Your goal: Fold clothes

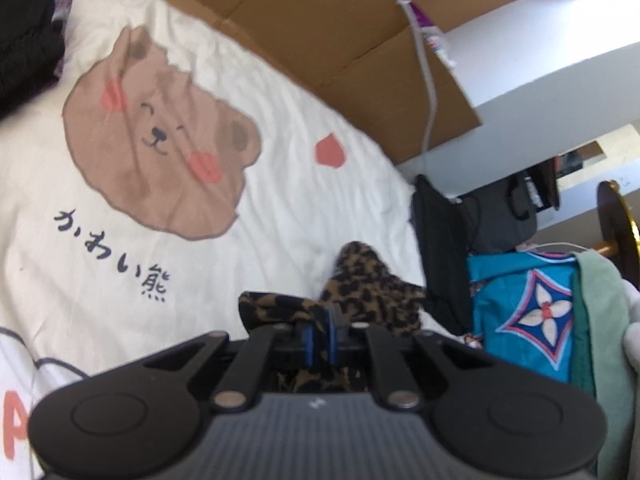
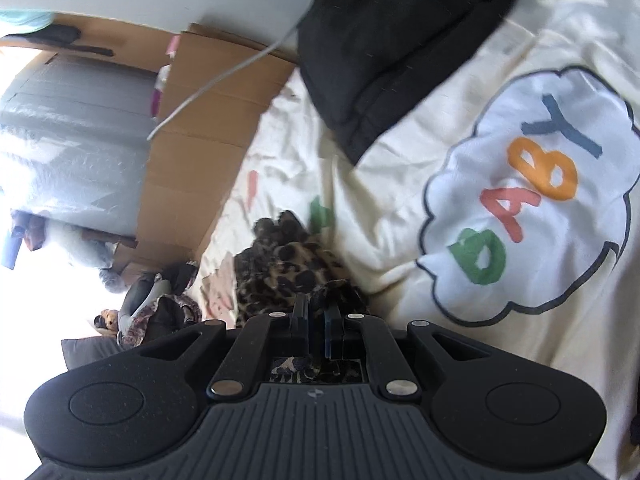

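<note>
Left wrist view: left tongs point(image 1: 321, 322) and right tongs point(image 2: 316, 320) each clamp the leopard-print garment point(image 1: 372, 280) over the bedspread point(image 1: 280, 184)

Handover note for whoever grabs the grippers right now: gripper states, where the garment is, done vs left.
Left gripper: shut on the leopard-print garment.
Right gripper: shut on the same garment, another part of it.
Garment: bunched, hanging from both grippers over the white bear-print bedcover. A black garment lies further back on the bed.
Done: garment picked up with both grippers.
Left: spread it flat on the bedcover, then fold; no fold visible yet.
</note>
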{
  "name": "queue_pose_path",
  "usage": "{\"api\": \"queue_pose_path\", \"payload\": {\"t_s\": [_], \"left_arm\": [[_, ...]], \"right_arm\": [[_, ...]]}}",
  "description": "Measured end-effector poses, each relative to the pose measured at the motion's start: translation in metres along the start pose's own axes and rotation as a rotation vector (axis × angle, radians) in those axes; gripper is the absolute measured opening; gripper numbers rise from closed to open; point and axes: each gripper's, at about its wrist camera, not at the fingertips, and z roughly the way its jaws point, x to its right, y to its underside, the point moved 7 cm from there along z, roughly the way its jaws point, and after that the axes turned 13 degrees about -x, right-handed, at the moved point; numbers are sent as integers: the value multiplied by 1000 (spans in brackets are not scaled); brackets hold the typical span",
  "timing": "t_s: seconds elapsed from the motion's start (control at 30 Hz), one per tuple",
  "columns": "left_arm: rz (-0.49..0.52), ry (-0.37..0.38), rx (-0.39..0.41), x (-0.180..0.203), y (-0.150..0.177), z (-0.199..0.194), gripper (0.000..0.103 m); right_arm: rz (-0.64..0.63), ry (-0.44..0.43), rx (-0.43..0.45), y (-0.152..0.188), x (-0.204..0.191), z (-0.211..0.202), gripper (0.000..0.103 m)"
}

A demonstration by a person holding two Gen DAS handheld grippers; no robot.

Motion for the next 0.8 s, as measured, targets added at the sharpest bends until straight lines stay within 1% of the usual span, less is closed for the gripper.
{"api": "queue_pose_path", "payload": {"t_s": [0.03, 0.1, 0.2, 0.27, 0.3, 0.33, 0.53, 0.73, 0.8], "left_arm": [[-5, -4, -4, -3, -2, 4, 8], [-14, -13, -10, -8, -5, 11, 8], [-21, -19, -15, -8, -10, 16, 8], [-28, -16, -14, -9, -13, 19, 9], [-32, -13, -12, -10, -15, 20, 12], [-37, -10, -10, -10, -16, 22, 14], [-43, 9, 9, -6, -23, 27, 21], [-65, 18, 75, -3, -35, 20, 21], [-62, 24, 92, -1, -38, 16, 23]], "right_arm": [[11, -1, 0, -1, 4, 3, 9], [21, 1, 3, -3, 7, 8, 10], [16, -7, 4, -5, 6, 12, 23], [1, -7, 4, -7, 2, 12, 35], [-5, -7, 4, -8, 1, 12, 37], [-11, -6, 4, -10, -1, 12, 38], [-21, 9, 23, -22, -2, 10, 39], [-23, 21, 40, -29, -3, 11, 39], [-27, 20, 50, -31, -4, 8, 39]]}}
